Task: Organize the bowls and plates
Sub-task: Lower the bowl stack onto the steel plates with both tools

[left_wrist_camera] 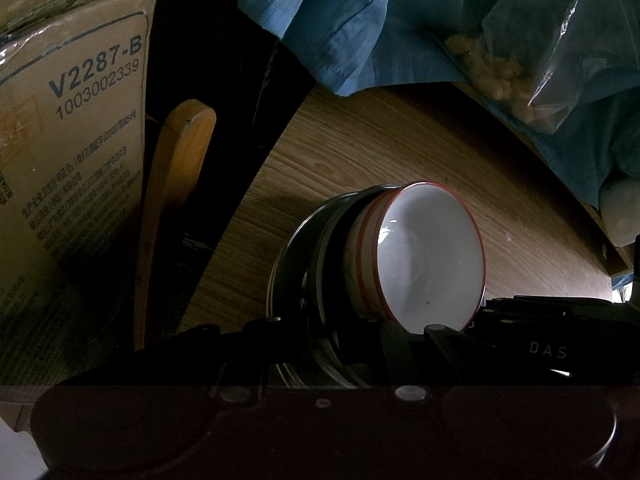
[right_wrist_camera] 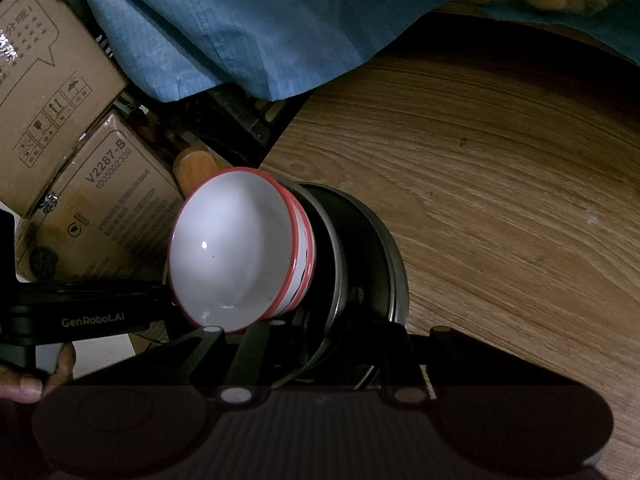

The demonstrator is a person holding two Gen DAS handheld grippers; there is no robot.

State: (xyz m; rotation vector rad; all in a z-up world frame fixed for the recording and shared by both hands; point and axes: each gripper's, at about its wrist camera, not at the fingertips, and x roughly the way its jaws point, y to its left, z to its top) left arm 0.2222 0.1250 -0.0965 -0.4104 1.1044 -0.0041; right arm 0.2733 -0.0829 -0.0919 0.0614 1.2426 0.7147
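Over the table (right_wrist_camera: 500, 184), I held both nearly closed grippers, left (left_wrist_camera: 404, 340) and right (right_wrist_camera: 320, 344), on the plates' (right_wrist_camera: 360, 248) rims at six o'clock, judging the stacked bowls (right_wrist_camera: 236, 252) might slide off if either grip slipped.

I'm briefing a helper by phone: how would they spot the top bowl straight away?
Look at the wooden table: near its edge stands a stack of dark plates. On them sit the nested white bowls; the top one shows its glossy white inside and a thin red rim.
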